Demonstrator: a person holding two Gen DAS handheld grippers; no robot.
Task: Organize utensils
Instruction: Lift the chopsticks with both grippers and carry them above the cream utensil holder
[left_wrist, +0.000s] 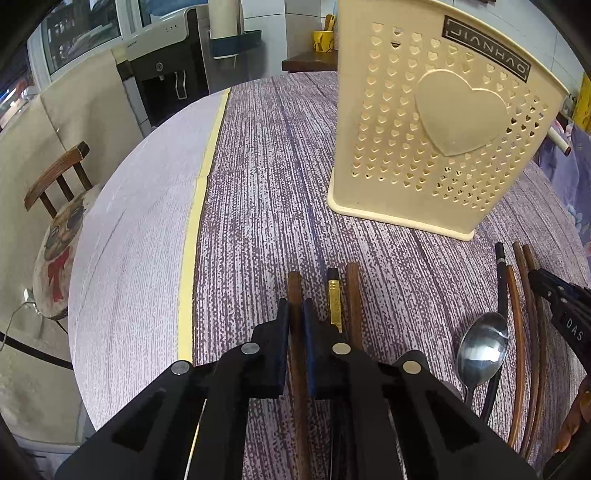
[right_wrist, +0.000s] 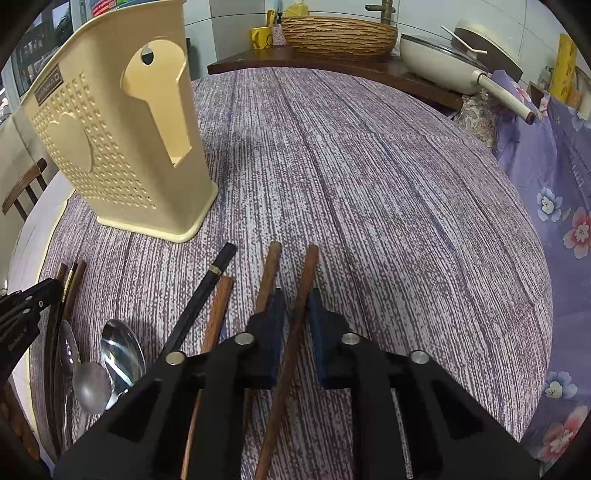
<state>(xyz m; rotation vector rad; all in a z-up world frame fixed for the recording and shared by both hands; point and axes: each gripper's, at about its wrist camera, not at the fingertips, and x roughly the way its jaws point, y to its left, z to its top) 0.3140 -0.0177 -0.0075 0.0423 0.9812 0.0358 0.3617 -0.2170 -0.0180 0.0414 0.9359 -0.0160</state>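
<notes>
A cream utensil holder (left_wrist: 436, 125) with heart holes stands upright on the table; it also shows in the right wrist view (right_wrist: 110, 147). My left gripper (left_wrist: 295, 314) is shut on a brown wooden chopstick (left_wrist: 294, 291) lying on the table. Beside it lie a black and gold chopstick (left_wrist: 334, 299) and another brown one (left_wrist: 354, 295). My right gripper (right_wrist: 295, 306) is open, its jaws either side of a brown chopstick (right_wrist: 306, 280) on the table. More chopsticks (right_wrist: 267, 273) and spoons (right_wrist: 122, 350) lie to its left.
The round table (right_wrist: 369, 166) has a purple striped cloth. A wooden chair (left_wrist: 55, 184) stands at the left. A shelf at the back holds a woven basket (right_wrist: 340, 35), a yellow mug (right_wrist: 262, 37) and a white pan (right_wrist: 443, 62). A floral cloth (right_wrist: 554, 203) lies at the right.
</notes>
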